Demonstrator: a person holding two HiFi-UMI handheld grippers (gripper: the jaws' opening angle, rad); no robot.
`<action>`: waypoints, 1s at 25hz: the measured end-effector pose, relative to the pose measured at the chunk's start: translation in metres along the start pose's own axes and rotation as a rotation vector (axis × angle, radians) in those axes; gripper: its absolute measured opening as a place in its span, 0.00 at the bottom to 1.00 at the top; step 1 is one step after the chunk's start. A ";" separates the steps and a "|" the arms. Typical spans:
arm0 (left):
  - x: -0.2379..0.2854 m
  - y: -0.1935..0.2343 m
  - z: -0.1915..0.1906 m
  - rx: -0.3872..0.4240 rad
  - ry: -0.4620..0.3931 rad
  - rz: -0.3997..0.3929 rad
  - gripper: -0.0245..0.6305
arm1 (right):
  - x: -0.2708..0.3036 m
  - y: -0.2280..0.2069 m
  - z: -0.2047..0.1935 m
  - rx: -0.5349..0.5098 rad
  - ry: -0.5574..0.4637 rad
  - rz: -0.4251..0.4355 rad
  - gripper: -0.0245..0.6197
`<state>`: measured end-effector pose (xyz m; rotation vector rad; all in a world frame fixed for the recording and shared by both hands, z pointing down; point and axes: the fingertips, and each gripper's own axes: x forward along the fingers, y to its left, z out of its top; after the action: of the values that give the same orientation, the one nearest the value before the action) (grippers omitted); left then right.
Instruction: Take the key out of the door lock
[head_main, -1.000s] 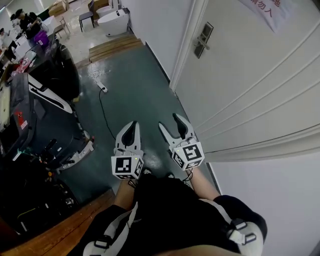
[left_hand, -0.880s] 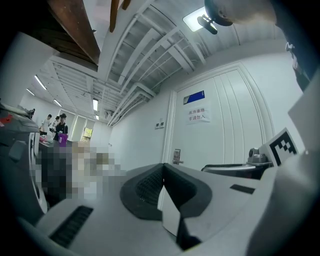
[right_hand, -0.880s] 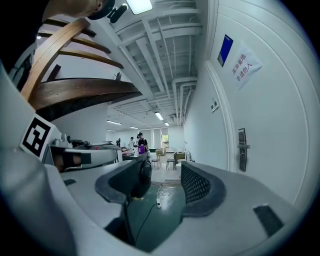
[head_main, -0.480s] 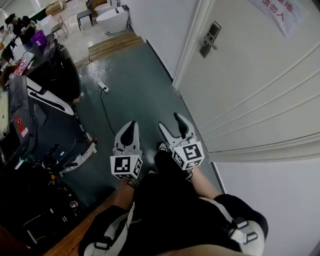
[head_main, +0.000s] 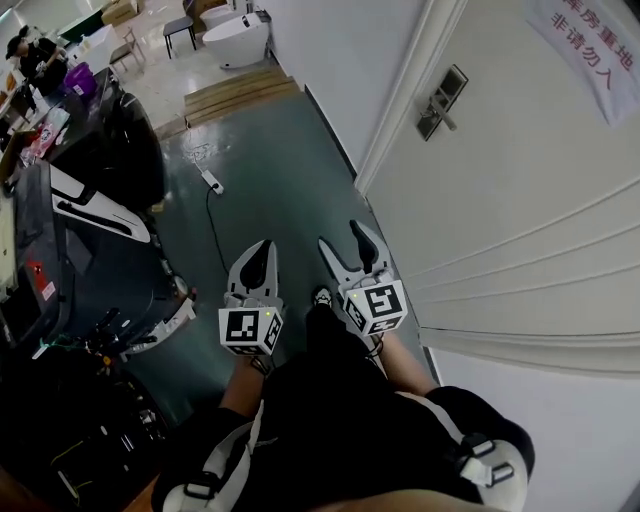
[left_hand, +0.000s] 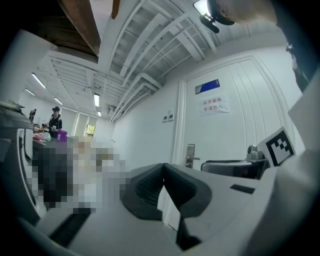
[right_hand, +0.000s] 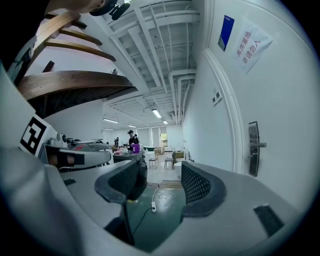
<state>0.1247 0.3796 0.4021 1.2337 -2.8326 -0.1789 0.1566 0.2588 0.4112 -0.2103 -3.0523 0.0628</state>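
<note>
With the right gripper (head_main: 343, 241) spread wide and empty and the left gripper (head_main: 260, 250) clenched on nothing, steer the right toward the door lock (head_main: 440, 101) at one o'clock, squaring its jaws for the key.

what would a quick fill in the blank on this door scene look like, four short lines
1. The left gripper has its jaws ____, with nothing between them.
2. The right gripper has its jaws ____ and holds nothing.
3. The door that carries the door lock is ____ in colour.
4. The power strip lies on the ____.

Missing words: shut; open; white; floor
</note>
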 end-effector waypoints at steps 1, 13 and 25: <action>0.012 0.003 0.000 -0.003 0.004 0.002 0.07 | 0.010 -0.009 0.002 0.004 0.003 0.004 0.49; 0.144 0.015 0.001 -0.003 0.036 0.009 0.07 | 0.102 -0.115 0.014 0.054 0.022 0.018 0.48; 0.240 0.005 -0.003 0.004 0.057 -0.014 0.07 | 0.138 -0.212 0.009 0.128 0.011 -0.033 0.45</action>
<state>-0.0420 0.2073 0.4050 1.2392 -2.7781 -0.1369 -0.0095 0.0681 0.4232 -0.1508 -3.0254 0.2536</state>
